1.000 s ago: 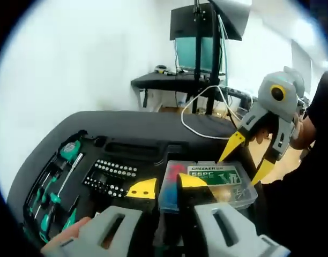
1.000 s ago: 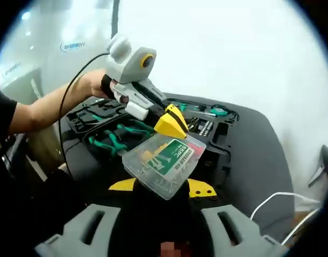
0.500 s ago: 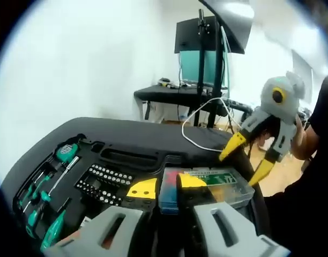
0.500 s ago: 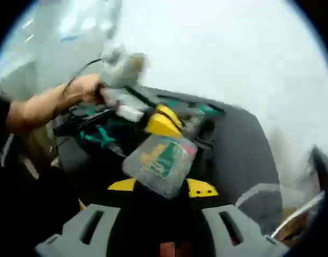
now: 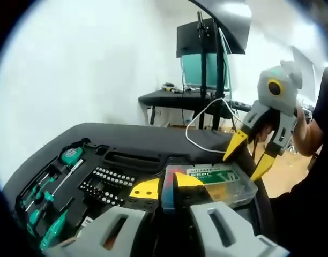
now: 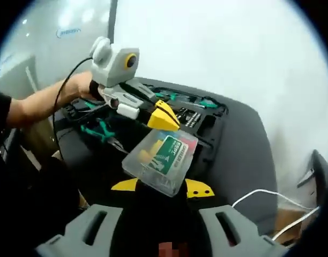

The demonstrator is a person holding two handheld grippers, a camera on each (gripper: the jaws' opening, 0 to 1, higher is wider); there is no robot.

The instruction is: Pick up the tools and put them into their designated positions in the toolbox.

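Clear parts box (image 5: 212, 182) clamped in left gripper (image 5: 164, 188) above toolbox (image 5: 94, 176); right gripper (image 5: 248, 158) apart, just beside.

A dark grey rounded surface (image 5: 126, 131) carries an open black toolbox (image 5: 121, 160). The toolbox sits near the surface's front edge. Beyond the toolbox, a white cable (image 5: 199, 142) trails over the far side of the surface.
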